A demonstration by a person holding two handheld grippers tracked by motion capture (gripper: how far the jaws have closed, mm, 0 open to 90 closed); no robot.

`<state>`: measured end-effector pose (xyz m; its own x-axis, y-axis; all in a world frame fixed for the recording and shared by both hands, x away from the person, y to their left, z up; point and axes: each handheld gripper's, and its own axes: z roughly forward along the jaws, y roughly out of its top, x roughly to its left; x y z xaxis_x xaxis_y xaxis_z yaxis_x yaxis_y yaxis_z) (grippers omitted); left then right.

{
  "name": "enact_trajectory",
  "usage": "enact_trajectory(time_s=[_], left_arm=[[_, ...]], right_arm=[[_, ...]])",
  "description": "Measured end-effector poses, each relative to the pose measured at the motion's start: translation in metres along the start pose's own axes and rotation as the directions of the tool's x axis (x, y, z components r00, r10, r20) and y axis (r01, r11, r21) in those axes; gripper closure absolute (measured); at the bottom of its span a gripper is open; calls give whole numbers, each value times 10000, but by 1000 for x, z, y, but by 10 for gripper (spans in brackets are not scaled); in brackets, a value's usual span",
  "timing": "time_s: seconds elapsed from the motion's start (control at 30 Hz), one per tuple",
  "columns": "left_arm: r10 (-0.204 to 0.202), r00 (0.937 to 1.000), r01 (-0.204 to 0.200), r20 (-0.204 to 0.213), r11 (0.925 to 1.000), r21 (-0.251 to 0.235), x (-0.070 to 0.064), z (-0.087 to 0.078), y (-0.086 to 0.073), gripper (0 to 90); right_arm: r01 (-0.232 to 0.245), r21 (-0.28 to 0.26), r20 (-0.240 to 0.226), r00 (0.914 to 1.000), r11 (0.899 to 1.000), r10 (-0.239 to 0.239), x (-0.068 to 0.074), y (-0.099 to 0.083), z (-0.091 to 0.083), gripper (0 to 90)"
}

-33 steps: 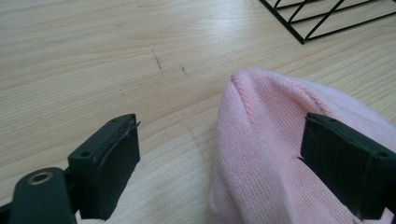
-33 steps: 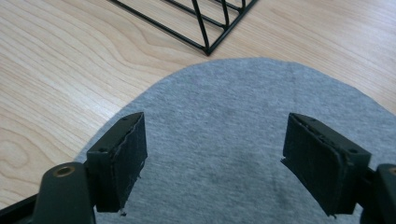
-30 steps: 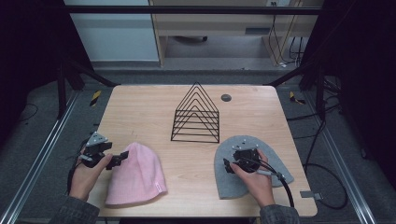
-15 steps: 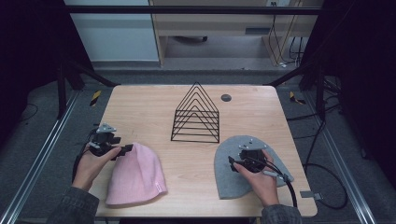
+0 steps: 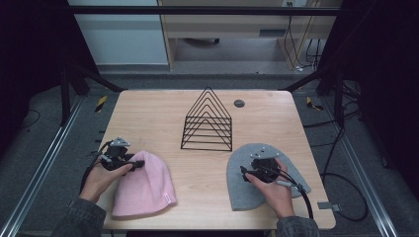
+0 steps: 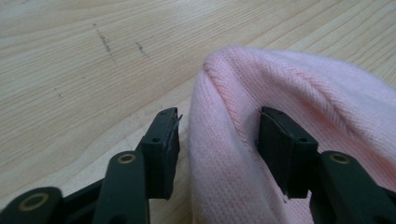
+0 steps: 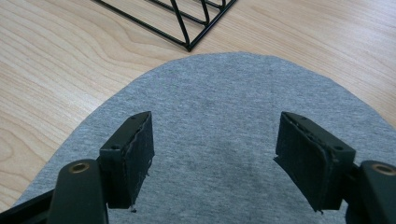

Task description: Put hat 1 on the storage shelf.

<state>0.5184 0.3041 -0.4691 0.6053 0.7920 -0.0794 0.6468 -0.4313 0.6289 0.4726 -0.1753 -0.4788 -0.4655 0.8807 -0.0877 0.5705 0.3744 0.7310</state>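
Observation:
A pink knit beanie [image 5: 143,190] lies flat near the table's front left. My left gripper [image 5: 137,163] is at its top-left edge. In the left gripper view the jaws stand open [image 6: 219,126] on either side of a raised fold of the pink beanie [image 6: 289,88]; the right jaw touches the knit and the left is slightly clear of it. A grey beanie [image 5: 244,195] lies at the front right. My right gripper [image 5: 248,170] rests over it, jaws wide open [image 7: 212,140] with only flat grey beanie [image 7: 215,98] between them.
A black wire rack [image 5: 207,121] of nested triangles stands mid-table, and its corner [image 7: 187,23] is just beyond the grey beanie. A small dark round disc [image 5: 239,103] sits behind the rack. Bare wooden table [image 5: 148,118] lies behind the pink beanie. Cables trail off the right edge.
My left gripper has shifted right and slightly forward onto the pink beanie's edge, its jaws now around a fold. The right gripper has barely moved over the grey beanie.

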Motion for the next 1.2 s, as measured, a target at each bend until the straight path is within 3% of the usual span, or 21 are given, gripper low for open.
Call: enact_trajectory(time_s=[0.17, 0.2, 0.4, 0.63, 0.73, 0.9, 1.2], left_arm=[[17, 9999, -18, 158, 10000, 70, -2, 4, 2, 584], [23, 9997, -25, 234, 10000, 86, -3, 4, 2, 657], [-46, 10000, 46, 26, 9997, -240, -9, -3, 3, 774], [555, 9976, -596, -409, 9924, -1080, -24, -27, 5, 787], [592, 9970, -655, -491, 9882, -1387, -28, -34, 5, 789], [789, 9940, -942, -764, 9700, -2240, -35, -50, 10, 791], [830, 9938, -996, -746, 9609, -2583, -38, -58, 11, 791]], right_arm=[[38, 20, -39, 10000, 10000, -37, 2, 0, 0, 280], [16, -5, -60, 10000, 10000, -16, 2, 1, 0, 283], [14, -22, -78, 10000, 10000, -14, 1, 1, -1, 286], [22, -49, -64, 10000, 10000, -22, 0, 1, -2, 285], [21, -69, -45, 10000, 10000, -22, 0, 1, -3, 285], [13, -42, -29, 10000, 10000, -13, 1, 1, -3, 279], [-123, -239, 48, 9999, 9996, 124, -3, 2, -7, 270]])
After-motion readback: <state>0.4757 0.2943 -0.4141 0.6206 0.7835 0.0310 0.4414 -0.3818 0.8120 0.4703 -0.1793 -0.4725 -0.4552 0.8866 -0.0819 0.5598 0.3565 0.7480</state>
